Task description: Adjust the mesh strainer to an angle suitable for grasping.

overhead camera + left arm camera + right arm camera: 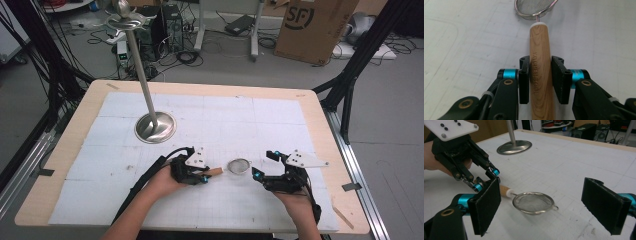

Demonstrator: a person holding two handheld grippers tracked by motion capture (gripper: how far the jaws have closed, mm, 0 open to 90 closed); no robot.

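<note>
Small wire-mesh strainer (239, 165) w/ steel rim, lying bowl-down on white mat near front-centre of table; wooden handle (540, 72), stamped "KITCHEN TOOL", lies roughly level, clamped between left gripper (540, 80) pads

Pale wooden strainer handle (541, 72) with white collar, silver mesh bowl (533, 202), black jaws with blue joints, white gridded mat (260, 125)

- One mesh strainer (239, 166) with a wooden handle
- One metal stand (155, 127) with a pole
- Two claws: left claw (202, 177), right claw (256, 174)
- One bench (320, 115)
</note>
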